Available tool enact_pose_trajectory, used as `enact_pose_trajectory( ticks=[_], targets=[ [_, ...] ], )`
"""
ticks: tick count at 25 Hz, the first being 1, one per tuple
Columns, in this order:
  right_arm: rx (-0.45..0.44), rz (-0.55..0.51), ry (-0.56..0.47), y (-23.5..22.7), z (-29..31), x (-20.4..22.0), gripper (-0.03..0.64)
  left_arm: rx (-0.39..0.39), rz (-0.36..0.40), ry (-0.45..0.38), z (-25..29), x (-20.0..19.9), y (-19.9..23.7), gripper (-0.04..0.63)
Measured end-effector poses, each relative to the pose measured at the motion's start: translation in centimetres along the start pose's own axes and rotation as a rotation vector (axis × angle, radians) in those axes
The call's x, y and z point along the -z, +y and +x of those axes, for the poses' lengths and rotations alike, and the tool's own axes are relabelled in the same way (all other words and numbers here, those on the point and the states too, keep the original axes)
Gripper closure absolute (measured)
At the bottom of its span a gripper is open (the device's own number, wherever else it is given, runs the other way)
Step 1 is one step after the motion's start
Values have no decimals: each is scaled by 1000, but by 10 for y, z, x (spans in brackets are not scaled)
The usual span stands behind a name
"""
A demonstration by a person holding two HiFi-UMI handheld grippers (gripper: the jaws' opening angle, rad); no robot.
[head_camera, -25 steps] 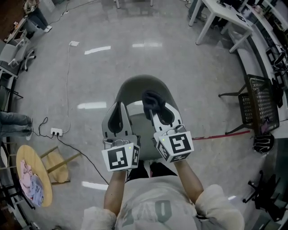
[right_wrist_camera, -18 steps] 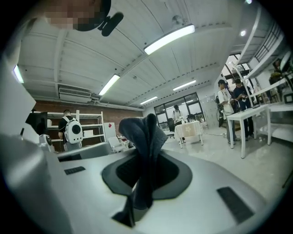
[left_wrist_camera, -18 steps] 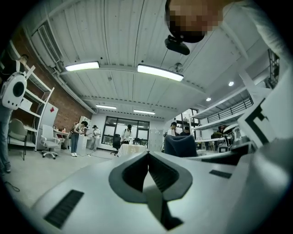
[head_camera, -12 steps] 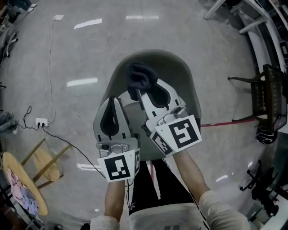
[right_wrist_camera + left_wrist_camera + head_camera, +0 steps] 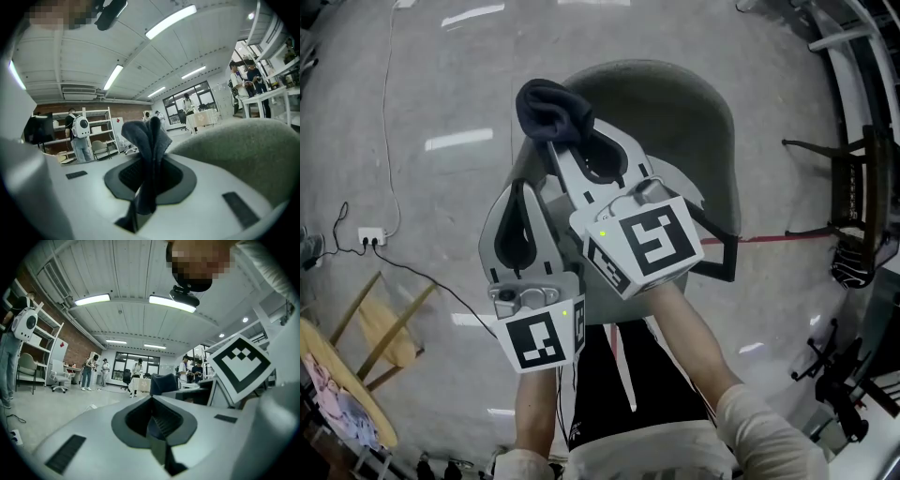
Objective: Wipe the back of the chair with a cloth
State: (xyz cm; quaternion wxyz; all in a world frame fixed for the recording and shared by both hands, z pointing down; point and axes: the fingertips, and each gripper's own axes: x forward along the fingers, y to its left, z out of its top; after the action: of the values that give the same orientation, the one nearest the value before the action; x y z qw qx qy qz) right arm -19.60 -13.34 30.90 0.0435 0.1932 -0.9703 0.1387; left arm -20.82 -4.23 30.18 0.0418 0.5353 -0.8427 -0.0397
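In the head view, the right gripper point(image 5: 565, 142) held the dark cloth point(image 5: 551, 111) at the chair's point(image 5: 684, 103) left edge, and the left gripper point(image 5: 521, 192) hung nearer the person. In the left gripper view, its fingers were pressed together, empty. In the right gripper view, the fingers clamped the cloth beside the chair.

Open floor point(image 5: 441, 84) surrounds the chair point(image 5: 680, 103); a wooden stool point(image 5: 384, 339) and cable point(image 5: 390, 122) lie well left.

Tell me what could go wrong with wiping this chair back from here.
The cloth is a wad sticking out of the right gripper, so rubbing might pull it free. It sits by the edge of the chair back, so a stroke could slide off and let the hard gripper scrape it.
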Motion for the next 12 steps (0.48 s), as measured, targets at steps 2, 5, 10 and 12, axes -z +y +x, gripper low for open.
enact_pose_trajectory(
  ticks=[2,5,10,12],
  targets=[
    [1,-7,16,1,2,6,558,-5,-2,2,1,2,3,580],
    [10,-12,30,0,6,12,558,-9,-4,5,3,5,7,580],
    [54,-19,51,-9,19,17,558,-20,-18,16,5,12,16,580],
    [62,-23,56,-13,21,16,558,-19,-23,21,8,13,16,580]
  ],
)
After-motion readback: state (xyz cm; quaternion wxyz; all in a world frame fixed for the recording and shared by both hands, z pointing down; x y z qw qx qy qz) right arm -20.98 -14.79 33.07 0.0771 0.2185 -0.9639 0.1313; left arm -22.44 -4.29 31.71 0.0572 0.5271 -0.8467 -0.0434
